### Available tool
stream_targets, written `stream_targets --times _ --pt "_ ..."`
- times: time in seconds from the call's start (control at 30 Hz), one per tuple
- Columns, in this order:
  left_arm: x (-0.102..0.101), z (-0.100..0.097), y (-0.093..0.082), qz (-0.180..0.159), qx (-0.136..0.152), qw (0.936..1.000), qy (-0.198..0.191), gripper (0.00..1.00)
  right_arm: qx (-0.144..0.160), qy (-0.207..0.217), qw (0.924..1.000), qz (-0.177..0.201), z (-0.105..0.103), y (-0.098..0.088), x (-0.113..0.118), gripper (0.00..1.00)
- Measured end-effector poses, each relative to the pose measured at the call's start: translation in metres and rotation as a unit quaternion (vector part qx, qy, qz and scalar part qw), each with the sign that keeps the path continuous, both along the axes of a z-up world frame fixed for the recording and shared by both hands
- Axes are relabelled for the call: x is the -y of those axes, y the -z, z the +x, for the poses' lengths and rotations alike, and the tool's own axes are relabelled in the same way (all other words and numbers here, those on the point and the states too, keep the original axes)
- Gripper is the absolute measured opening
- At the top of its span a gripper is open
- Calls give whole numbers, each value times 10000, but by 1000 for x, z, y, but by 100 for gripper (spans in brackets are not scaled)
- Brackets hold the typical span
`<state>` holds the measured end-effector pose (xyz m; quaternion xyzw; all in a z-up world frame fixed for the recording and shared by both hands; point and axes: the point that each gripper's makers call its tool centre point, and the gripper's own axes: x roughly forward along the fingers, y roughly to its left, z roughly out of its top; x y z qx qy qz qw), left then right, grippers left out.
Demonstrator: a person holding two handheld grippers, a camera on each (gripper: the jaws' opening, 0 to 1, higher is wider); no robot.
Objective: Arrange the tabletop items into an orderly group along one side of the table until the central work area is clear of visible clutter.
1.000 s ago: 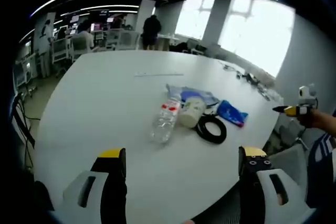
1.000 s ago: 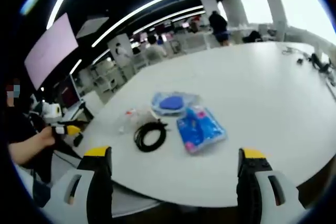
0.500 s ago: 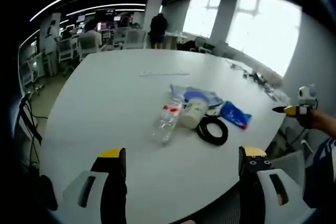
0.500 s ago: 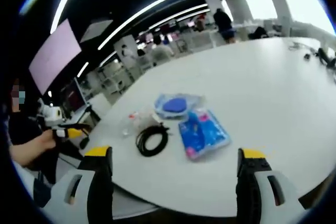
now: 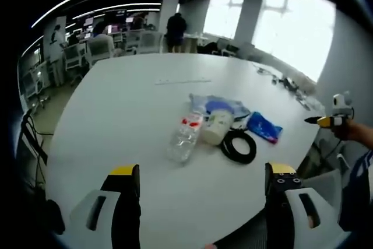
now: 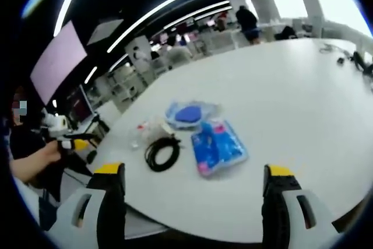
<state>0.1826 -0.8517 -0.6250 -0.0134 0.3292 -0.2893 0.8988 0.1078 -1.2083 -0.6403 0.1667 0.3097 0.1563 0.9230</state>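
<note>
A small cluster of items sits on the white desk [image 5: 116, 121]: a clear plastic bottle [image 5: 185, 135] with a red label lies on its side, a white jar [image 5: 217, 127] lies touching it on one side, and a coiled black cable [image 5: 239, 146] rests just beside the jar. Behind the jar lies a clear bag with a blue item inside [image 5: 218, 104], and a blue packet [image 5: 263, 127] sits near the cable, toward the desk's edge. In the right gripper view the blue packet [image 6: 217, 147] lies between the cable [image 6: 159, 152] and the open desk, the clear bag [image 6: 187, 113] just beyond it. The left claw [image 5: 204, 188] hangs wide open above the near edge, gripping nothing; the right claw [image 6: 192, 188] is likewise spread wide and empty. Office desks and people fill the background.
</note>
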Motion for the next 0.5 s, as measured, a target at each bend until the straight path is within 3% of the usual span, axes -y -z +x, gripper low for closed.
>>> stream_targets --times 0.1,0.27,0.5 --pt "4 2 1 -138 -60 9999 -51 85 45 -24 10000 -86 2 -1 0 96" --pt "14 8 -1 -179 -32 9998 -53 86 7 33 10000 91 6 1 -5 96" --pt "9 12 7 -134 -120 9998 110 86 -68 -193 9992 -333 7 4 -6 92"
